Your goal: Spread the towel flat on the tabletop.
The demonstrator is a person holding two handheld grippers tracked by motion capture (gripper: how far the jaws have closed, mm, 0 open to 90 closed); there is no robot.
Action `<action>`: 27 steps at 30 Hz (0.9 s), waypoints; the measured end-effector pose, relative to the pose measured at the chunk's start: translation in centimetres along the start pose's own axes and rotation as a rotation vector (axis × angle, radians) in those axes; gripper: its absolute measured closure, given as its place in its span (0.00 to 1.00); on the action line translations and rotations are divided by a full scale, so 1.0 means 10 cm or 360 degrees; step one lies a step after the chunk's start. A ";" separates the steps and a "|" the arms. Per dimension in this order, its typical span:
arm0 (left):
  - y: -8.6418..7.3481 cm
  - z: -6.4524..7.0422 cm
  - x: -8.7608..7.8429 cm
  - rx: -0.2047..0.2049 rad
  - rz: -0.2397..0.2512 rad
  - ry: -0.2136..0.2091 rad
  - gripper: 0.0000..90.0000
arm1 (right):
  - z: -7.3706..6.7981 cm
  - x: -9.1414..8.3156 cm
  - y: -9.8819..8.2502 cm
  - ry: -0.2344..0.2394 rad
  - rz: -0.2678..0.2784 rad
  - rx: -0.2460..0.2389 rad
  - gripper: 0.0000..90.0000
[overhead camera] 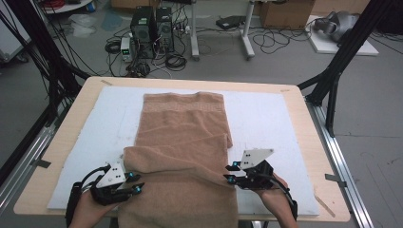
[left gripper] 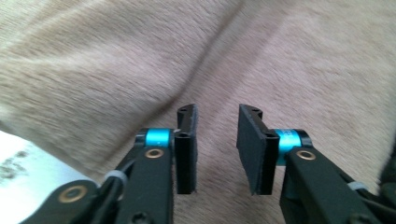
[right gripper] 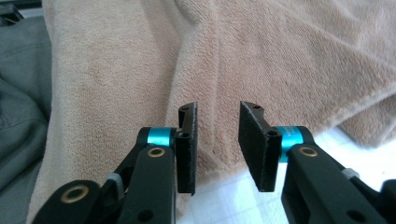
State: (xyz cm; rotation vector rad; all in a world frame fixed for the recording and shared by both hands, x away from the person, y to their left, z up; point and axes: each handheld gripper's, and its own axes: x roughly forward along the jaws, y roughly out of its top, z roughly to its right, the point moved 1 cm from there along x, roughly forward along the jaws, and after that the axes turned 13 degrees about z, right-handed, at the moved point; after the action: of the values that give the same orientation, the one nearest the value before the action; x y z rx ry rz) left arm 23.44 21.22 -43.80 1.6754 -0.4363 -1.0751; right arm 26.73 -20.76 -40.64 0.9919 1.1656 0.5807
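Note:
A tan towel [overhead camera: 183, 142] lies lengthwise on a white mat [overhead camera: 271, 118]. Its near part is doubled into a thick fold and its front end hangs over the table's near edge. My left gripper [overhead camera: 135, 183] sits at the towel's left edge by the fold and points right. In the left gripper view the left gripper [left gripper: 217, 140] is open over the towel [left gripper: 233, 56], with nothing pinched. My right gripper [overhead camera: 230, 172] is at the towel's right edge and points left. It [right gripper: 218, 140] is also open, just off the towel's hem [right gripper: 280, 56], with a bare gap between its pads.
The mat covers a wooden table [overhead camera: 306, 142] with black frame posts at both sides. Behind the table, computer towers [overhead camera: 152, 28], cables and a cardboard box [overhead camera: 285, 12] stand on the floor. Grey cloth of the person's clothing [right gripper: 18, 93] shows below the table edge.

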 end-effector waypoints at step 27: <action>0.18 -0.38 0.40 -0.0082 -0.0048 0.0221 0.77 | 0.30 0.38 -0.15 -0.0021 -0.0148 0.0213 0.75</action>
State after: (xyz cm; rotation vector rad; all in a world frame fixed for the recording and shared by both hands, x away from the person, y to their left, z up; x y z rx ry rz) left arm 29.08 19.80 -43.72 1.7030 -0.2921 -0.9767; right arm 30.68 -19.37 -43.54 1.0474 1.2447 0.4262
